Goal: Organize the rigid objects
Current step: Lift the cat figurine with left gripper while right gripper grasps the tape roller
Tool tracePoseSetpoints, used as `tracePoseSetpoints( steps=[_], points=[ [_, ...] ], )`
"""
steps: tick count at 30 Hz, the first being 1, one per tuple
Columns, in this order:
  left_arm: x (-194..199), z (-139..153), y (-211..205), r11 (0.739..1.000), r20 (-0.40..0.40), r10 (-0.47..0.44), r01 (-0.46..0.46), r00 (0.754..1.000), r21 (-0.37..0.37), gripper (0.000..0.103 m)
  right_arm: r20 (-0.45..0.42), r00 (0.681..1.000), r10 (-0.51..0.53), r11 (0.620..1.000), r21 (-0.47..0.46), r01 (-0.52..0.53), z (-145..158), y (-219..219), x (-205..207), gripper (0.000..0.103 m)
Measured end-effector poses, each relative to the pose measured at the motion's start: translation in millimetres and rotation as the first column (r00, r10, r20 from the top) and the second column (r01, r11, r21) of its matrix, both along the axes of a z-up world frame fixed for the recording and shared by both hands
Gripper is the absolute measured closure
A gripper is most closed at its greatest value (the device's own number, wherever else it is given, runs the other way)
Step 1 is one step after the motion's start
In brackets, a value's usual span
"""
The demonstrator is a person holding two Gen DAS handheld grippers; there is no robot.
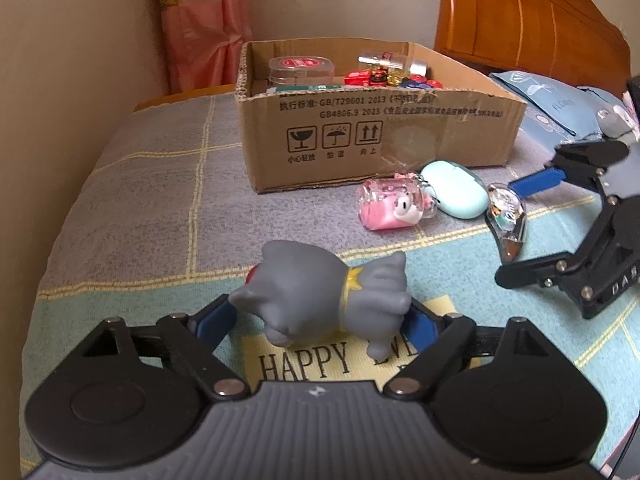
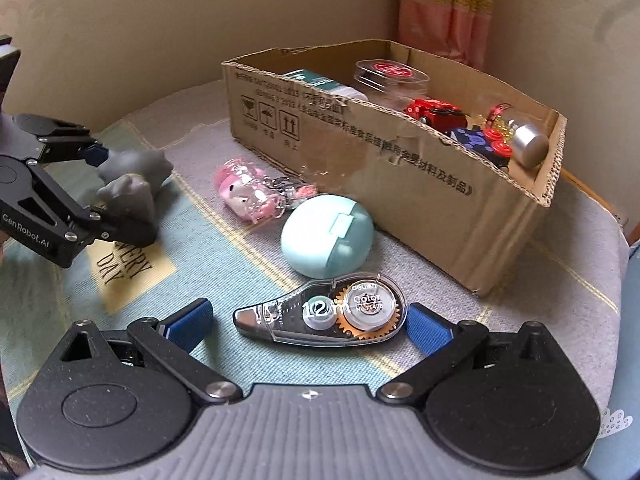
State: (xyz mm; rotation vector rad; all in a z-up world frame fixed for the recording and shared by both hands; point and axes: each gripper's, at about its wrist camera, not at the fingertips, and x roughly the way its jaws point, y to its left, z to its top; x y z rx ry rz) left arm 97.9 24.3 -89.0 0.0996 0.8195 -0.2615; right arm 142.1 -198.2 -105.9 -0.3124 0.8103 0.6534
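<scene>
Grey cat figurine (image 1: 320, 296) with a yellow collar lies on its side on the bedspread (image 1: 140, 208) between the left gripper's (image 1: 320, 324) spread jaws, while the right gripper's (image 2: 308, 322) open jaws flank a clear correction-tape dispenser (image 2: 320, 314).

Earbud case (image 2: 327, 236) between keychain (image 2: 250, 194) and correction tape (image 2: 324, 316), before box (image 2: 432, 184).

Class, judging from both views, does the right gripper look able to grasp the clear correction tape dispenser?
Probably yes. The right gripper is open and the clear correction tape dispenser lies flat between its blue fingers, with nothing covering it; the mint oval case sits just beyond.
</scene>
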Motion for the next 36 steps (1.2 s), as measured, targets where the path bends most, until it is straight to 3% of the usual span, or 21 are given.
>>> tracePoseSetpoints(
  steps=[10,18,30,36],
  points=[
    [-1,1,1,1.0,-0.01,-0.007,0.007,1.0,-0.013,0.016,-0.007,1.0,0.017,1.0,0.001,-0.017,0,4,9,0.0],
    [1,1,2,1.0,-0.011,-0.006,0.006,1.0,-0.009,0.016,-0.042,0.994,0.097,0.994,-0.041,-0.099,5,13,-14,0.0],
    [4,6,-2,0.999,0.015,-0.041,0.041,0.999,0.025,0.016,-0.037,0.997,-0.064,0.997,-0.034,0.063,6,23,-11,0.0],
    [4,8,-3,0.997,0.022,-0.072,0.071,0.997,0.039,0.02,-0.036,0.993,-0.111,0.993,-0.044,0.109,10,27,-19,0.01]
  ],
)
